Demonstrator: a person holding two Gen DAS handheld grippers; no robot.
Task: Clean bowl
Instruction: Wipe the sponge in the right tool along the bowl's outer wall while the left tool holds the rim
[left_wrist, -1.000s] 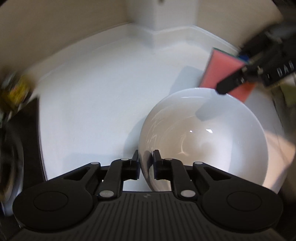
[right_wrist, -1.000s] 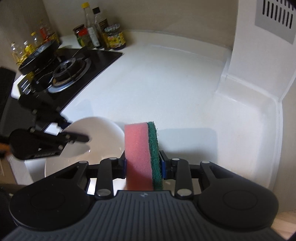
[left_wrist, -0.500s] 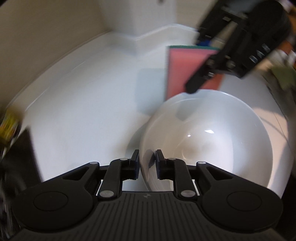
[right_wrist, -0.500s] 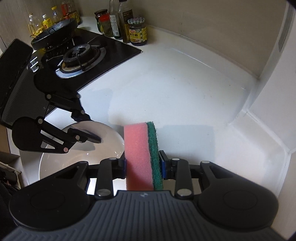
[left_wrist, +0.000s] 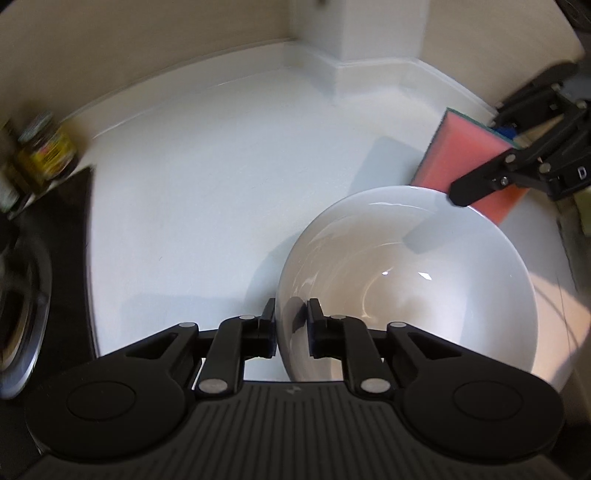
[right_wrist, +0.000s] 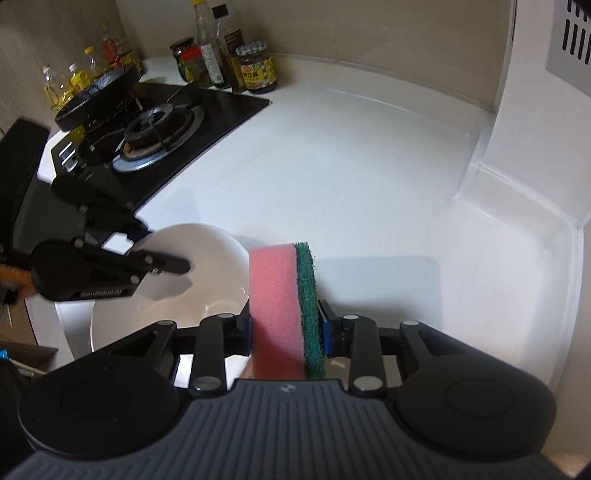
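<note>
bowl (left_wrist: 406, 280): white, glossy, mouth open toward the left wrist camera; sat at the near edge of the tabletop (left_wrist: 229, 177), interior looked free of visible residue, though glare hid part of it.
bowl hold: left gripper (left_wrist: 291, 325) had its fingers closed onto the near rim, one finger outside the wall, the other inside.
bowl in right view: bowl (right_wrist: 207, 280) lay down and to the left of the sponge, just beside it; its rim passed behind the sponge's pink face.
sponge (right_wrist: 282, 310): pink foam with green scouring layer, standing upright between the fingers of the right gripper (right_wrist: 286, 328), which were closed on its two broad faces; long axis ran forward along the fingers.
sponge faces: pink side turned toward the bowl, green side away from it.
key relation: from the left view the sponge (left_wrist: 469, 162) hung at the bowl's far rim, above and beyond it, not inside; contact with the rim could not be told.
nearer hand: right gripper carried the only cleaning tool; left was committed to steadying.
judged next move: sponge would need to travel leftward and down over the far rim into the cavity.
risk (judgement): pressing at the far rim could lever the bowl against the single-rim pinch.
surroundings: gas burner (right_wrist: 159, 133) and condiment jars (right_wrist: 255, 66) well apart to the left rear.
</note>
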